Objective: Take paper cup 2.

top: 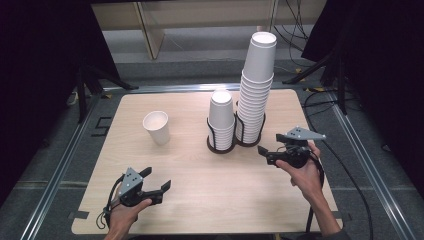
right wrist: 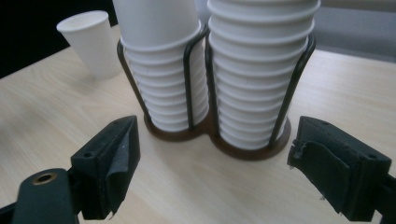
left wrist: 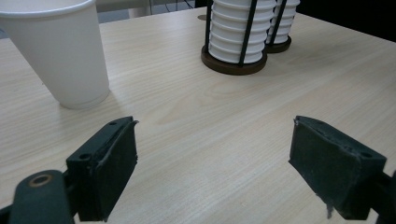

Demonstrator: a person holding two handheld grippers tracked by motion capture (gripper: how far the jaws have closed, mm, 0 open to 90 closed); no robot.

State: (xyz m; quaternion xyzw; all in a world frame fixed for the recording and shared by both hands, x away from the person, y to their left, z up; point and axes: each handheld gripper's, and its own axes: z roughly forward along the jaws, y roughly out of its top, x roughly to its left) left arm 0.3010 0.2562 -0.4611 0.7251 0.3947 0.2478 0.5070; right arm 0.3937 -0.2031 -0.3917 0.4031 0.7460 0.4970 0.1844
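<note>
We hold the left gripper and right gripper wide open, empty; at twelve o'clock, the tall stack could topple if bumped.

I see a single white paper cup upright, mouth up, toward the table's far left, apart from the cup stacks.

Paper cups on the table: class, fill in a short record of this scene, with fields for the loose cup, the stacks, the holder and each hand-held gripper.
loose cup: single paper cup, upright, standing alone left of the holder
stacks: short stack and tall stack, side by side
holder: black wire holder with a round base under each stack
left hand-held gripper: jaws apart, nothing between them
right hand-held gripper: jaws apart, nothing between them, facing the stacks
</note>
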